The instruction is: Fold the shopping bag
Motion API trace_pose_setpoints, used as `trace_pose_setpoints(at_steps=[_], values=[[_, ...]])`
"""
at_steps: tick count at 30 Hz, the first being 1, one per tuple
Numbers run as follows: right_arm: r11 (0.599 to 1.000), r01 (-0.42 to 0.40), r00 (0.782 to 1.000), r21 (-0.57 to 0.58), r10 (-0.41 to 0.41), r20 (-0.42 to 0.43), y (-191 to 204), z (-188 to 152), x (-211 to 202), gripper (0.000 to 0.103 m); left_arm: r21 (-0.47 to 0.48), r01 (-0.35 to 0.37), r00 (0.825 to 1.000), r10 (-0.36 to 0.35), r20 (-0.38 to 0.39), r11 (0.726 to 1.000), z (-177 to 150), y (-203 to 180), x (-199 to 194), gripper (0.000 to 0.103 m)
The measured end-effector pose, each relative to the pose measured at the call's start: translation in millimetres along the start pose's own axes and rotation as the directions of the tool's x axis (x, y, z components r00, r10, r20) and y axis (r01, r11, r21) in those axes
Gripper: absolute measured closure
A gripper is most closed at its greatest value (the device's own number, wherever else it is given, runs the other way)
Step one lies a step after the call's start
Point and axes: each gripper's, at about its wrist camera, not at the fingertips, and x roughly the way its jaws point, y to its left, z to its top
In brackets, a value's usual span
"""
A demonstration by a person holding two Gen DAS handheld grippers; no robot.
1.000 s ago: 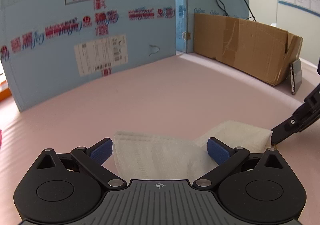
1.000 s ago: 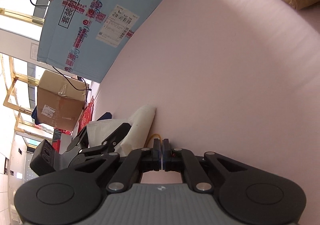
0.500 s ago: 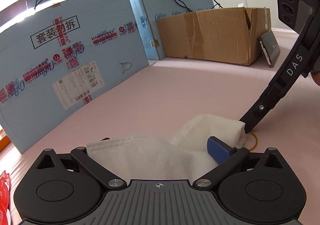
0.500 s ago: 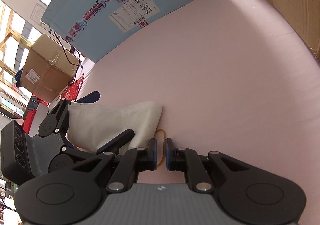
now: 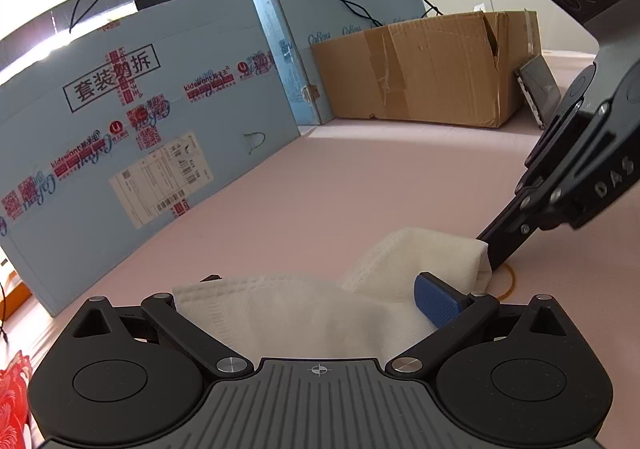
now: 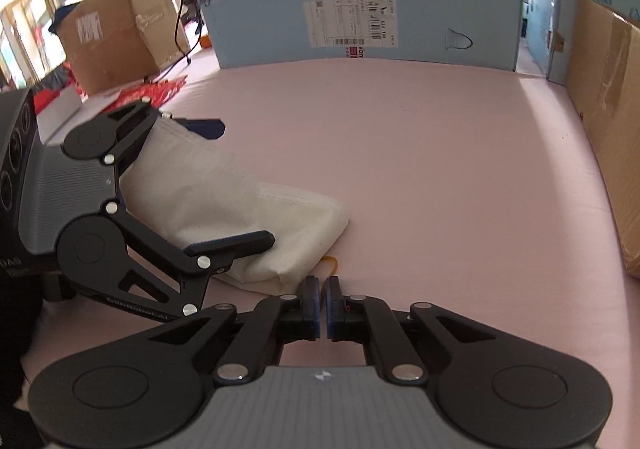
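A white fabric shopping bag lies folded in a thick bundle on the pink table. My left gripper is open, its fingers on either side of the bundle, the bag between them. The bag also shows in the right wrist view, with the left gripper straddling it. My right gripper sits just beside the bag's right end, jaws nearly closed with a thin gap, holding nothing I can see. A yellow rubber band lies on the table just ahead of its tips and shows in the left wrist view.
A large blue carton stands along the back of the table. A brown cardboard box stands at the back right with a phone leaning on it. Another brown box and red items sit off to the left.
My right gripper has swung round to level behind the bag's right end and its jaws have opened by a sliver. The left gripper has stayed astride the bag, tilting a little.
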Motion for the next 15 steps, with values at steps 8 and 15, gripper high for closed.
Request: trace_pose_setpoints(at_steps=[8, 15], values=[[0.735, -0.365, 0.93, 0.571, 0.322, 0.179, -80, -24, 3, 0.102, 0.072, -0.038, 0.999, 0.036, 0.031, 0.997, 6, -24, 3, 0.002], [0.53, -0.489, 0.865, 0.693, 0.396, 0.308, -92, -32, 23, 0.102, 0.125, -0.068, 0.997, 0.063, 0.049, 0.99, 5, -41, 3, 0.002]])
